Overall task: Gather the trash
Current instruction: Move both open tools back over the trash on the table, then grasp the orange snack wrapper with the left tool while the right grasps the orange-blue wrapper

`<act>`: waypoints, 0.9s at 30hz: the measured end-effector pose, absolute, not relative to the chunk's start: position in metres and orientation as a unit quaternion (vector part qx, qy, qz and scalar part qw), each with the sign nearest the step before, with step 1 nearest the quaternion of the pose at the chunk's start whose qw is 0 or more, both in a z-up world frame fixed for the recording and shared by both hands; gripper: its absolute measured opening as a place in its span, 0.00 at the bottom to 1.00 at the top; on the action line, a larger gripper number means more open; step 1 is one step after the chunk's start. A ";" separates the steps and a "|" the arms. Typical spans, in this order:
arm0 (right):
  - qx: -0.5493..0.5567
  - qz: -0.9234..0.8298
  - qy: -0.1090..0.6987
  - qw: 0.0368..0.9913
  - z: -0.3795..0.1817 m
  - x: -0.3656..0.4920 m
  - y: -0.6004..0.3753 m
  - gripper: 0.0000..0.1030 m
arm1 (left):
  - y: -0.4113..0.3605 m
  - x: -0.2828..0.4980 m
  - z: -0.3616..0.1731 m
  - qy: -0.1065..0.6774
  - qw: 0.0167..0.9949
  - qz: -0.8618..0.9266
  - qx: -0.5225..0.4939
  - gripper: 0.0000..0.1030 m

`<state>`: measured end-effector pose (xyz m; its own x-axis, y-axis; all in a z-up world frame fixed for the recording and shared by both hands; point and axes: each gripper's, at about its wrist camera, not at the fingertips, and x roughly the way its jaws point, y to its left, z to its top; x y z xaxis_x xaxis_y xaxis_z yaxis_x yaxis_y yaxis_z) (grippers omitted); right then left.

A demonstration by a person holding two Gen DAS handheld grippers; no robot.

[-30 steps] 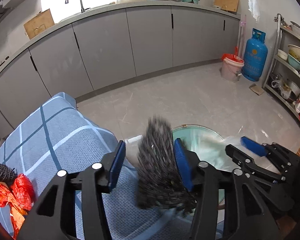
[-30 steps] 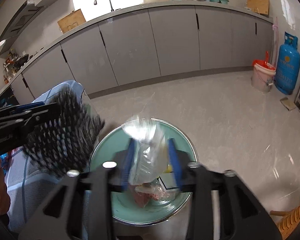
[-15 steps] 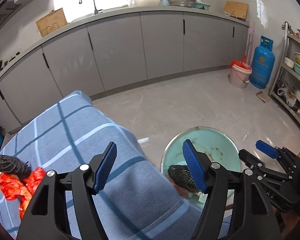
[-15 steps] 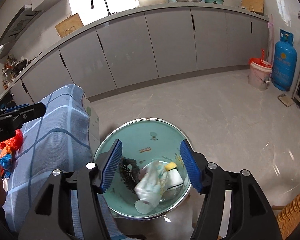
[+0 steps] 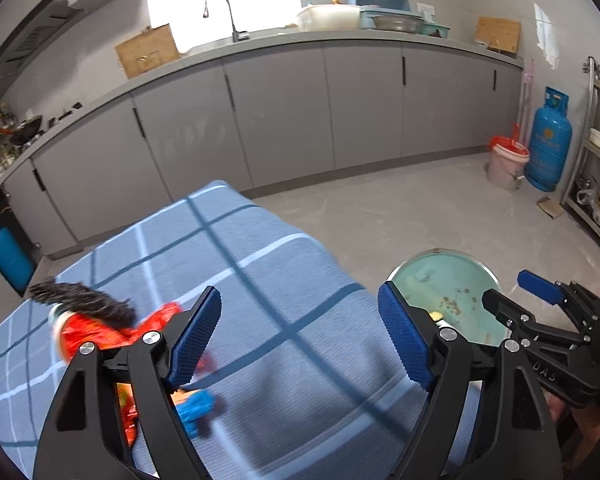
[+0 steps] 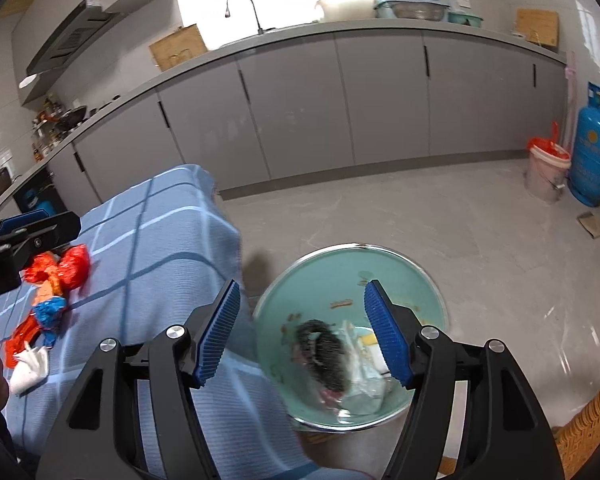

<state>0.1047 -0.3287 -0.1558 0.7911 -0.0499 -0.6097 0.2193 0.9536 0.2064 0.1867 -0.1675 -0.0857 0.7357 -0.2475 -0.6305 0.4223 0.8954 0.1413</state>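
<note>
My grippers, left (image 5: pixel 300 338) and right (image 6: pixel 302 330), are both opening, empty; remaining trash (image 5: pixel 100 324) lies on the cloth (image 5: pixel 260 280) (blurred), so a hasty pinch could snag fabric, missing the basin (image 6: pixel 428 280).

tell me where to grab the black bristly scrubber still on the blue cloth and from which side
Probably pinch the black bristly scrubber across its narrow width near the middle, coming down from above. It lies long and flat, its near end resting on the red wrapper, so a side approach would snag that. Left gripper is nearest, jaws opening, empty.
</note>
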 end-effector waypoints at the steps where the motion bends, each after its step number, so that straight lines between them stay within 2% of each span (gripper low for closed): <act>1: 0.132 -0.066 0.315 0.937 -0.154 0.105 -0.323 0.64 | -0.161 0.184 -0.085 0.314 0.922 -0.178 0.138 0.78; 12: 0.106 -0.009 0.324 0.940 -0.144 0.111 -0.262 0.65 | -0.054 0.181 -0.087 0.318 0.936 -0.077 0.130 0.78; 21: 0.081 0.041 0.336 0.937 -0.142 0.117 -0.201 0.69 | 0.063 0.180 -0.118 0.371 0.923 0.027 0.093 0.78; 27: 0.063 0.077 0.345 0.933 -0.141 0.116 -0.156 0.70 | 0.082 0.173 -0.130 0.381 0.920 0.024 0.091 0.78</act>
